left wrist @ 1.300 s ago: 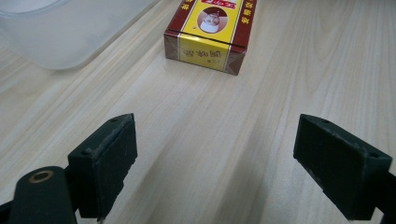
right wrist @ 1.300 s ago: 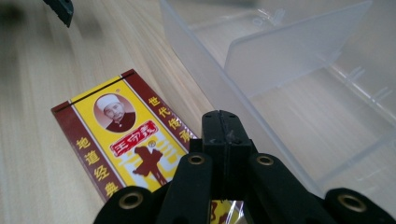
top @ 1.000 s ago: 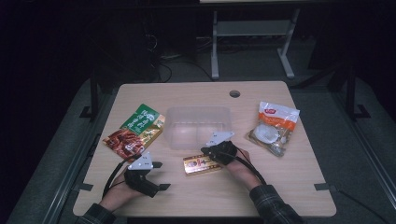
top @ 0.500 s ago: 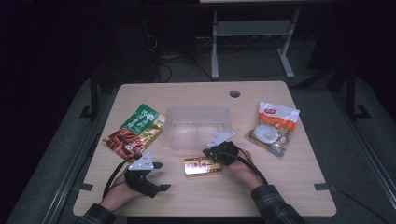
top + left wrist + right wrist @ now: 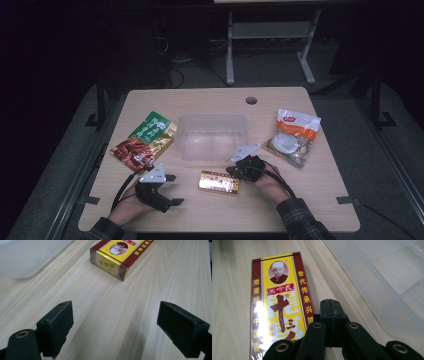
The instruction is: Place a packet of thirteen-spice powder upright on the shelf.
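Right tongs (image 5: 329, 305) closed empty beside the yellow box (image 5: 279, 307), left tongs (image 5: 122, 327) wide open; I judge it light, stiff, best pinched across its narrow sides.

I see the yellow-and-maroon box (image 5: 219, 182) lying flat, label up (a portrait printed on it), low centre of the high view.

1 overhead view, 2 close tool views, shared box (image 5: 219, 182)
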